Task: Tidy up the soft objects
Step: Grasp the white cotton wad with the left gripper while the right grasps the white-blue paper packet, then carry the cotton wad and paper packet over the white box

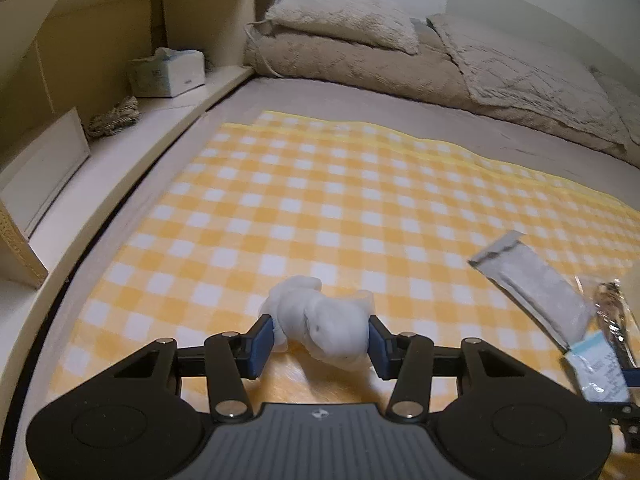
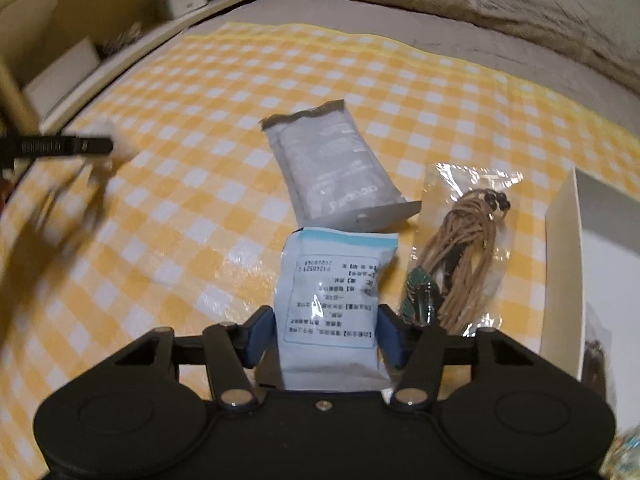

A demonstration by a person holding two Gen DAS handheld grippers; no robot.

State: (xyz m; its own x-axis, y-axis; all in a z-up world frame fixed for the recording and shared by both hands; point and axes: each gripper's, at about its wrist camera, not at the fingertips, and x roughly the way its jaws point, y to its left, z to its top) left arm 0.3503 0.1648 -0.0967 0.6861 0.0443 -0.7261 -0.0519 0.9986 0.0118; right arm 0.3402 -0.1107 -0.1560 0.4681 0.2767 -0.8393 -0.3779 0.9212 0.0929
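A white soft toy (image 1: 320, 320) lies on the yellow checked cloth (image 1: 320, 200), and my left gripper (image 1: 321, 340) is shut on it, a blue pad pressing each side. In the right wrist view, a light blue printed pouch (image 2: 332, 280) lies flat between the fingers of my right gripper (image 2: 326, 336). The pads stand close beside its edges and the pouch is not squeezed, so the gripper is open. A grey sealed packet (image 2: 332, 160) lies just beyond the pouch. A clear bag of tan cord (image 2: 460, 248) lies to its right.
An open white box (image 2: 560, 260) stands at the right edge of the cloth. A shelf along the left holds a tissue box (image 1: 168, 72) and a rope bundle (image 1: 116, 116). Folded beige blankets and a pillow (image 1: 344, 20) lie at the far end of the bed.
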